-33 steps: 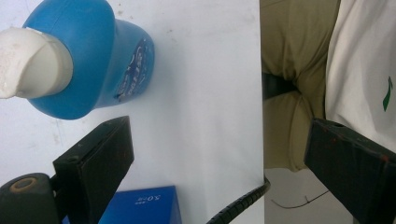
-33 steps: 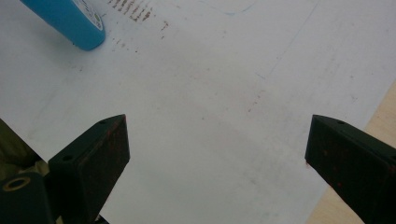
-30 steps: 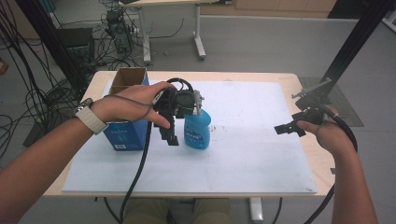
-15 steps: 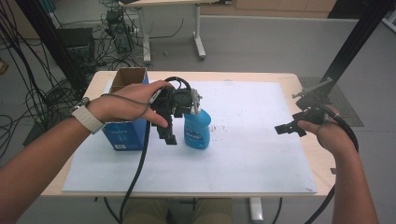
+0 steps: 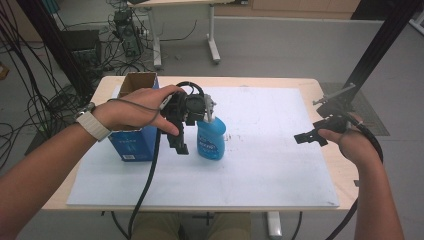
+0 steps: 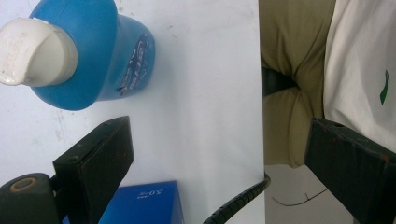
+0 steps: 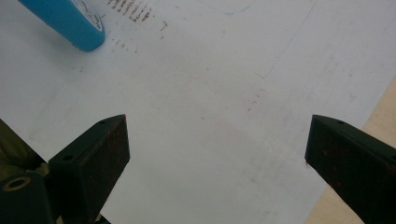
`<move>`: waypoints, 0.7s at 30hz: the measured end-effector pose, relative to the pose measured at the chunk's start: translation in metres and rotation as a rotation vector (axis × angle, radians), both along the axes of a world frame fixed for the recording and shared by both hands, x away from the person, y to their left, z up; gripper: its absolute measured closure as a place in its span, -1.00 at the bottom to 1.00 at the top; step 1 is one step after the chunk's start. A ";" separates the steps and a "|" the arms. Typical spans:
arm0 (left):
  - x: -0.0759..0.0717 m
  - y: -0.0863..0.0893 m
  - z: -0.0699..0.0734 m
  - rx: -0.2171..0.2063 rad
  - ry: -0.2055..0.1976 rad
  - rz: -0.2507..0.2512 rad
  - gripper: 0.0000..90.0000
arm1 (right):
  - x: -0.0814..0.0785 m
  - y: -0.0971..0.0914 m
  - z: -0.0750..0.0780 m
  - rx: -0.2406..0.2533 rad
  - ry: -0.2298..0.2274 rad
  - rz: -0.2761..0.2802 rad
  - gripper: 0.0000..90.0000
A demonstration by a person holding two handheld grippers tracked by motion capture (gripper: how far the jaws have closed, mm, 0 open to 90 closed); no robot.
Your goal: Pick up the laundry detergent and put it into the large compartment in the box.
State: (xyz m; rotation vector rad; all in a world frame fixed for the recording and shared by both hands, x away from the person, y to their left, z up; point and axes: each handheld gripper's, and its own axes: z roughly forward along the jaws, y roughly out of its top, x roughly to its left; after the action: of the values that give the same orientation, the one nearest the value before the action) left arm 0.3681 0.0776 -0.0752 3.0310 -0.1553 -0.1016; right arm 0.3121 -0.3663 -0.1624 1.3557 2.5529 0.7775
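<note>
A blue spray bottle (image 5: 211, 138) with a white top stands upright on the white sheet (image 5: 260, 150) in the high view. My left gripper (image 5: 181, 142) hangs just left of it, pointing down, jaws wide apart and holding nothing. The left gripper view looks down on the bottle (image 6: 95, 56) and its white cap (image 6: 35, 51), which lie beyond the open jaws. My right gripper (image 5: 311, 137) is held above the sheet's right edge, open and empty. The right gripper view catches the bottle's base (image 7: 65, 21) at the top left corner.
An open blue cardboard box (image 5: 132, 130) stands left of the bottle, under my left hand; its corner (image 6: 144, 203) appears in the left gripper view. Black cables trail off the table's front. The wooden table edge (image 5: 320, 90) borders the sheet. Desks and cables stand on the floor behind.
My left gripper has edged slightly away from the bottle. The right gripper holds almost still.
</note>
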 end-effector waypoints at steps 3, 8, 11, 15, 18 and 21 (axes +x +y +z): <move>0.001 0.001 0.000 -0.002 0.001 -0.009 -0.80 | -0.001 -0.002 0.001 0.003 0.000 -0.006 -0.86; 0.002 0.004 0.001 -0.007 0.001 -0.015 -0.80 | -0.002 -0.004 0.000 0.006 0.002 -0.012 -0.86; 0.002 0.004 0.002 -0.009 0.001 -0.021 -0.80 | -0.002 -0.005 -0.001 0.005 0.005 -0.013 -0.86; 0.001 0.004 0.002 -0.010 0.002 -0.023 -0.80 | -0.002 -0.005 -0.001 0.004 0.007 -0.014 -0.86; 0.001 0.005 0.002 -0.012 0.002 -0.024 -0.80 | -0.003 -0.005 -0.001 0.004 0.007 -0.015 -0.86; 0.001 0.005 0.002 -0.012 0.001 -0.026 -0.80 | -0.004 -0.005 0.000 0.003 0.007 -0.016 -0.86</move>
State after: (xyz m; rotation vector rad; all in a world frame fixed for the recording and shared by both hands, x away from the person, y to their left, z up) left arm 0.3694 0.0821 -0.0733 3.0173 -0.1939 -0.1045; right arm 0.3082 -0.3714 -0.1627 1.3805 2.5432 0.7756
